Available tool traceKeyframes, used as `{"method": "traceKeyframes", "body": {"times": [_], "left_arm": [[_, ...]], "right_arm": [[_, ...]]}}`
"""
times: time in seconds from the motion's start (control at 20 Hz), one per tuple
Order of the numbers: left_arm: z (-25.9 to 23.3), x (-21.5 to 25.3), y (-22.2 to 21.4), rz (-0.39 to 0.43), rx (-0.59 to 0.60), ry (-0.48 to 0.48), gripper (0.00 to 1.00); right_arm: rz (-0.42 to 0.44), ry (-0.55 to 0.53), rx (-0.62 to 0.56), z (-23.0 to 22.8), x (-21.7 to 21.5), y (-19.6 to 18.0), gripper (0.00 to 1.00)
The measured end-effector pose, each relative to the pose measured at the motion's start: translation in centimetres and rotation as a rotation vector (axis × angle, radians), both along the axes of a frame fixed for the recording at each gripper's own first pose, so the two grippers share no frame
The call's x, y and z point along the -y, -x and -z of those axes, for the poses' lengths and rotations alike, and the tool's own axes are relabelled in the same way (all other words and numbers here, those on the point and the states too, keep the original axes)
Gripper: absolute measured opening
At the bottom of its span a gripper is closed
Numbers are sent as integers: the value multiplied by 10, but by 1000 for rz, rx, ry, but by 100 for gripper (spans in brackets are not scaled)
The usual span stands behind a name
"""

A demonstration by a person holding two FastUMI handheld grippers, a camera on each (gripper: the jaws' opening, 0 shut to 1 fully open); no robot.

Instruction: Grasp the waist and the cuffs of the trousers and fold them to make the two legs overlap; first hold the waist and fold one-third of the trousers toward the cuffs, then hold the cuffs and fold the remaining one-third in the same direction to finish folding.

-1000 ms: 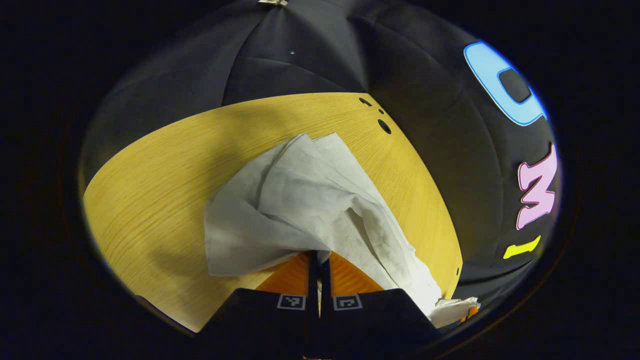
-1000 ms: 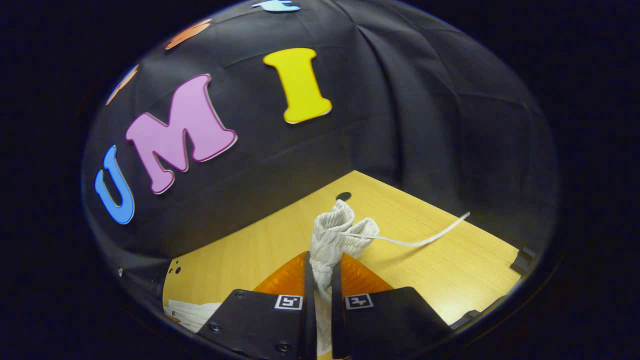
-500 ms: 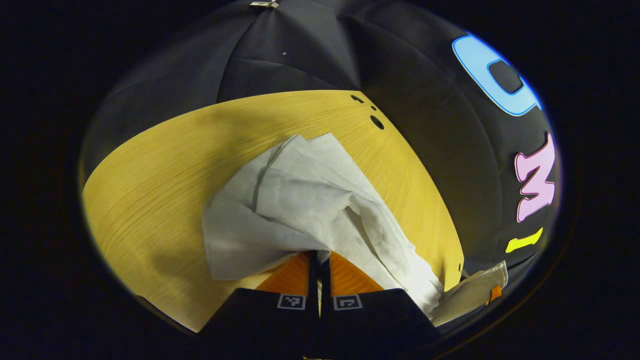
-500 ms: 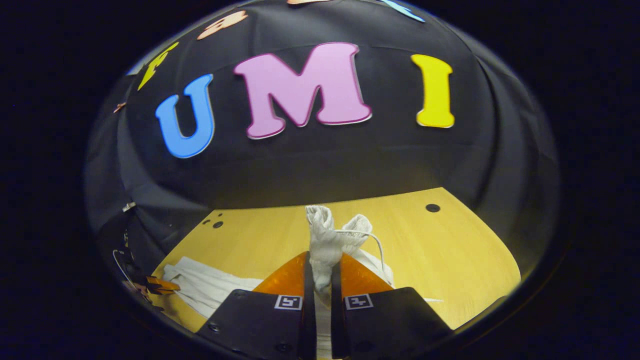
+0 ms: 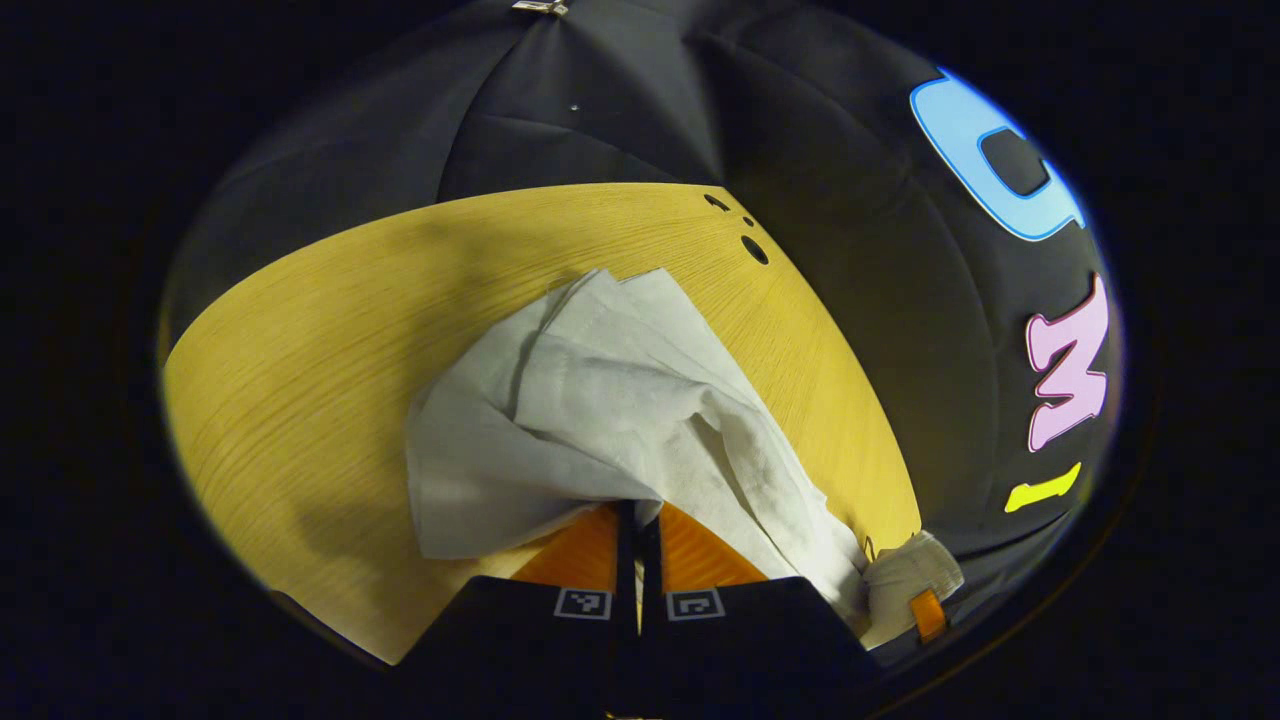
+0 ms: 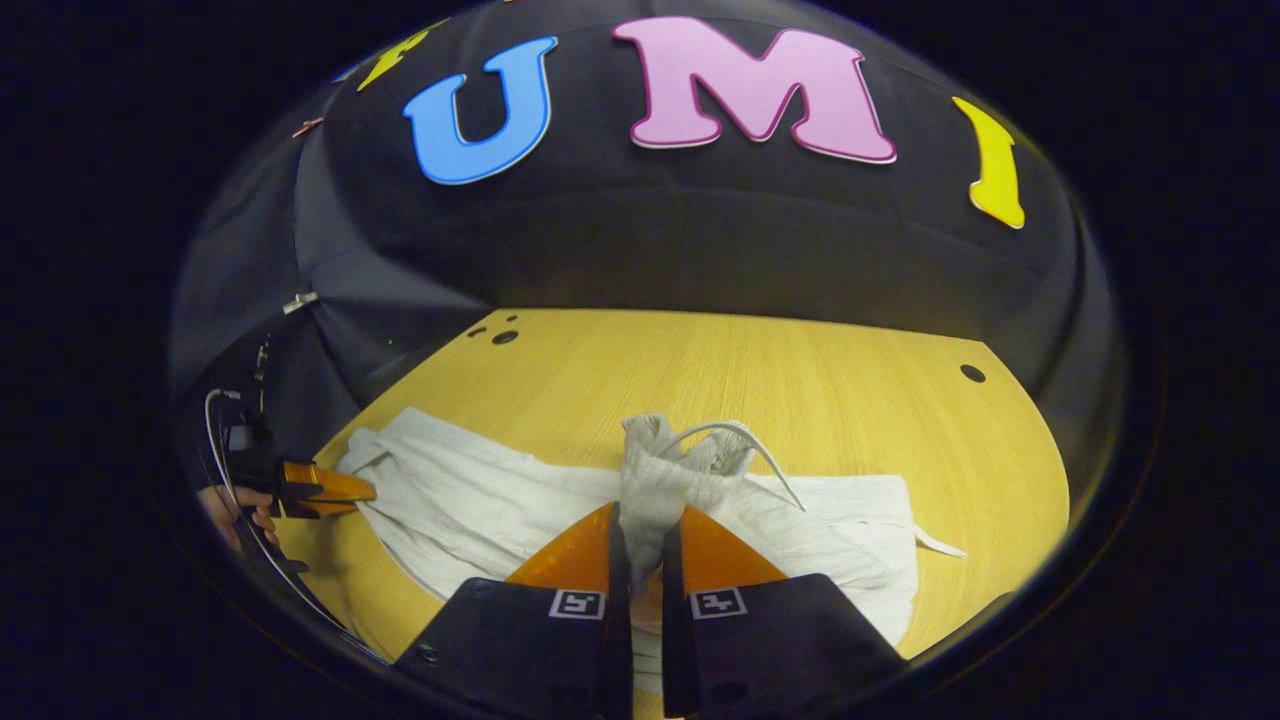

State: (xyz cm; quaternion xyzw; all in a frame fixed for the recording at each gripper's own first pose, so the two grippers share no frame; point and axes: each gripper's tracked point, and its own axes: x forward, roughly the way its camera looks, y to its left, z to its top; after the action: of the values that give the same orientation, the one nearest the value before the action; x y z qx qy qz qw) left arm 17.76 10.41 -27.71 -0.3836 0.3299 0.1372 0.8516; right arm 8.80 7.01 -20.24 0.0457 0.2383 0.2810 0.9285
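A: Now, status of the left tool (image 5: pixel 637 520)?

B: Its fingers are together, clamped on a cuff end of the trousers (image 5: pixel 610 400). In the left gripper view the pale cloth bunches up from the pinch and spreads forward over the worktop (image 5: pixel 320 360).

A: And the right tool (image 6: pixel 640 545)?

B: Clamped on the waist (image 6: pixel 660 465). In the right gripper view the gathered waistband stands up between the two fingers, and a drawstring (image 6: pixel 745 445) loops out of it to the right.

A: Where do the trousers lie?

B: On the worktop, stretched across the right gripper view from the left tool, at the left edge with a hand (image 6: pixel 235 510) behind it, to the waist at centre. The cloth under the waist lies flat and reaches to the right, with a loose string end trailing past its edge.

A: Any other detail?

B: Dark holes (image 5: pixel 755 250) mark the far corner of the worktop. At the lower right of the left gripper view, the bunched waist sits in the right tool; contact there is too small to judge.
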Motion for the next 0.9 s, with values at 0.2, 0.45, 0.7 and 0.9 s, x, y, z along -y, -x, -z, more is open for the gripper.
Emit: {"method": "traceKeyframes", "body": {"times": [0.2, 0.45, 0.7, 0.9], "left_arm": [[0, 1, 0, -6, 8, 1, 6], [-1, 2, -1, -18, 21, 19, 6], [-3, 2, 0, -17, 32, 40, 6], [-6, 2, -1, -37, 53, 63, 6]], "right_arm": [[-70, 28, -73, 11, -4, 18, 17], [-137, -59, -245, 18, -23, 55, 40], [-133, -200, -294, -3, -20, 68, 69], [-49, -201, -288, -4, 30, 65, 75]]}}
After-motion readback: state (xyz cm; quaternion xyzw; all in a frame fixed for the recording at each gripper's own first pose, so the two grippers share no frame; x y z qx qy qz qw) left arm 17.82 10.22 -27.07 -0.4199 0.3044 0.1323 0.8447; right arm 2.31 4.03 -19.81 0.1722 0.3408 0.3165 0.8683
